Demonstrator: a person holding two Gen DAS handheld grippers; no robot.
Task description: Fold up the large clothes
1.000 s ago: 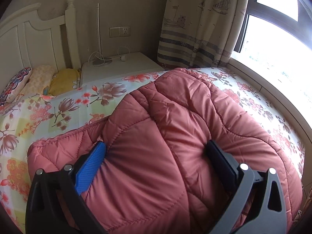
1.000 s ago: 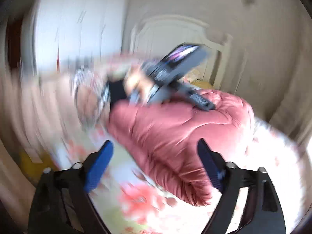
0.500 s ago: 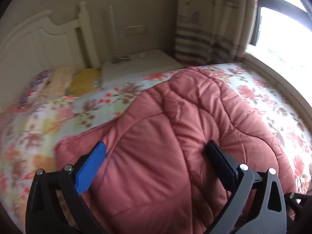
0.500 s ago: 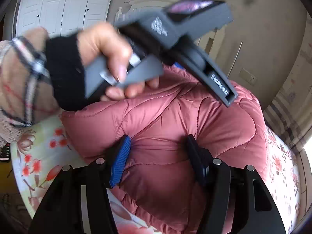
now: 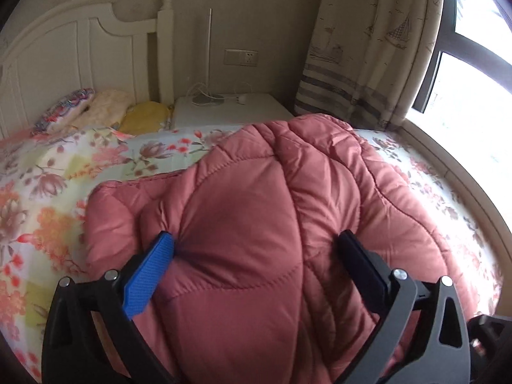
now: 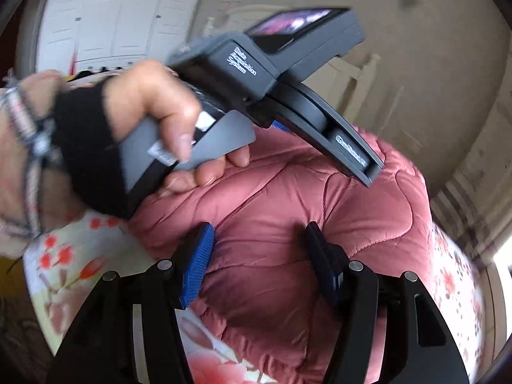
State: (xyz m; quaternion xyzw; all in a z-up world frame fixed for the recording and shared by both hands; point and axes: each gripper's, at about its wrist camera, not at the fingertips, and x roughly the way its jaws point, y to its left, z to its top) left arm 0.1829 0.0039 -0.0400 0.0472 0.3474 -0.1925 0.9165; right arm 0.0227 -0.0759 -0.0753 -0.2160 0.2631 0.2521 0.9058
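Note:
A puffy pink quilted coat point(image 5: 256, 224) lies bunched on the floral bedsheet point(image 5: 48, 192). My left gripper point(image 5: 256, 243) is wide open, its fingers pressed down into the coat's padding on either side of a bulge. In the right wrist view the same coat point(image 6: 288, 224) fills the middle. My right gripper point(image 6: 259, 240) is partly closed around a thick fold of it, both pads touching the fabric. The person's hand holds the grey body of the left gripper point(image 6: 256, 73) just above the coat there.
A white headboard point(image 5: 80, 48) and pillows point(image 5: 96, 112) are at the back left, a white bedside table point(image 5: 230, 112) with a lamp behind the coat, a curtain point(image 5: 368, 48) and window at right. White wardrobe doors point(image 6: 112, 16) show in the right wrist view.
My right gripper swung in over the coat and narrowed onto a fold of it. My left gripper shifted slightly, staying wide open on the padding.

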